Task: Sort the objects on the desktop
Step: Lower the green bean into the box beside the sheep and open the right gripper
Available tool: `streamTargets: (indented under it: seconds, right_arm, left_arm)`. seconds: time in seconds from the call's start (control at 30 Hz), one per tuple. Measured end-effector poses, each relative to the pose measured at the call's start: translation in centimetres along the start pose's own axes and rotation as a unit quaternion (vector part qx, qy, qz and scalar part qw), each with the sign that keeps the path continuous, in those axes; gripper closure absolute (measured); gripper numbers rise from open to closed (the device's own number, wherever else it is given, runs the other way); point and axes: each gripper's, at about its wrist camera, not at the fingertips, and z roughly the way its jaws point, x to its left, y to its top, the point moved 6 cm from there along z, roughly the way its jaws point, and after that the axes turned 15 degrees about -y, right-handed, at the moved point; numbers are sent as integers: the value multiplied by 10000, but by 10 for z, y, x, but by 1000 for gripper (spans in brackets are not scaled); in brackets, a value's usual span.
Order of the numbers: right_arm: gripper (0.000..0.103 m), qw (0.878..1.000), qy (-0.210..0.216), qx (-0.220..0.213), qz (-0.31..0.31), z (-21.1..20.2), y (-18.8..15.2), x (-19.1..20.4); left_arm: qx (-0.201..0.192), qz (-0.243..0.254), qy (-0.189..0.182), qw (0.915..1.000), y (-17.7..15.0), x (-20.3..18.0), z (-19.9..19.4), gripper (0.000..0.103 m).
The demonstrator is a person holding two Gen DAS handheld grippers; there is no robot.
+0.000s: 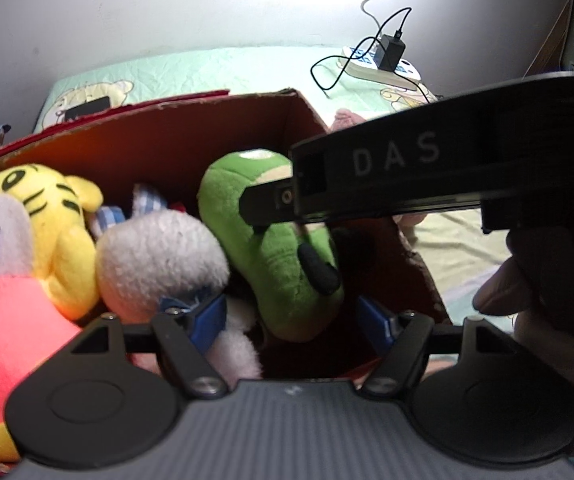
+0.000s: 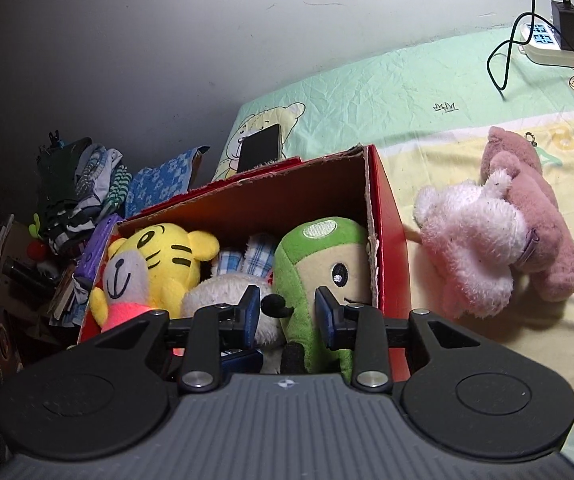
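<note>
A red cardboard box [image 2: 391, 248] on the bed holds a yellow tiger plush [image 2: 167, 256], a white plush [image 2: 223, 292] and a green plush [image 2: 319, 248]. In the left wrist view the box wall [image 1: 191, 136], the tiger [image 1: 47, 216], the white plush [image 1: 159, 260] and the green plush [image 1: 279, 264] fill the frame. My left gripper [image 1: 293, 320] is open just above the box, around the green plush's lower end. My right gripper [image 2: 287, 312] is open over the green plush; its black body [image 1: 427, 168] crosses the left wrist view. Pink plush toys [image 2: 495, 224] lie on the bed right of the box.
A black phone [image 2: 259, 148] lies on the green sheet behind the box. A power strip with a black charger [image 2: 563, 36] and cables sits at the far right. Piled clothes and clutter [image 2: 79, 196] stand left of the bed.
</note>
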Motion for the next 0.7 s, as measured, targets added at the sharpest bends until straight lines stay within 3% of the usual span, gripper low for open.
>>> streamTargets:
  seconds: [0.7]
  right_arm:
    - [75,9990,265,-137,324,-4,-2,-13]
  left_arm:
    - [159,-235,101,9995,2,-1,6,16]
